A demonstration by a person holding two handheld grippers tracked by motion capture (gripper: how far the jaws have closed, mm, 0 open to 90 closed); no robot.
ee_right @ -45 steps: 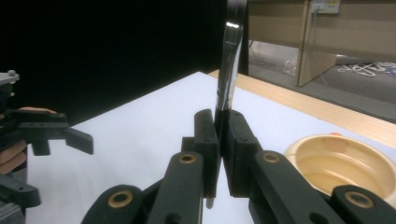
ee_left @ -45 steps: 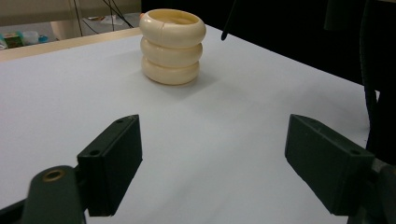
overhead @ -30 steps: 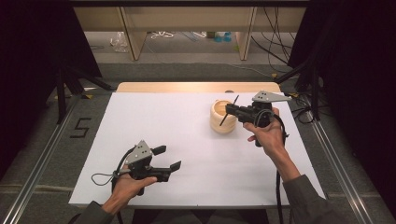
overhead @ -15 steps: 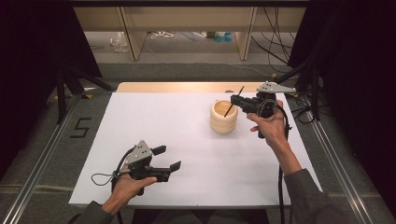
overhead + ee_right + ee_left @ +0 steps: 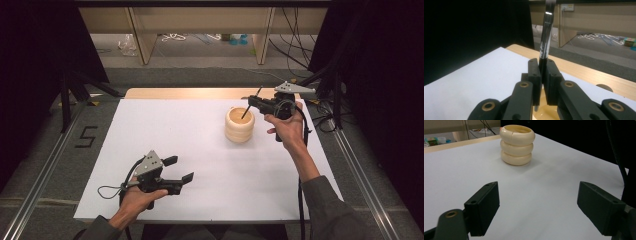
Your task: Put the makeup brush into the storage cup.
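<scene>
Right gripper [image 5: 251, 102]: jaws clamped tight on a thin dark stick [image 5: 250, 103] with a shiny metal section; in the right gripper view the two pads [image 5: 535, 75] press it from both sides, no gap left.
Stick, long axis: in the high view it slants — upper end toward the far edge of the table, lower end dipping into the mouth of the holder [image 5: 239, 125]. In the right gripper view it [image 5: 545, 37] rises nearly straight up from between the pads and runs out of the top of the picture.
Stick, position: over the holder's opening, held at mid-length; whether its lower tip touches the inside I cannot tell.
Holder: cream, three stacked rings, upright on the white table [image 5: 200, 145], right of centre, just beside the right gripper.
Left gripper [image 5: 179, 170]: jaws wide apart, nothing between them — in the left gripper view the two pads [image 5: 484, 205] stand well apart over bare white surface, the holder [image 5: 517, 143] farther off ahead.
Left gripper, position: near the front edge, left side, well apart from the holder.
</scene>
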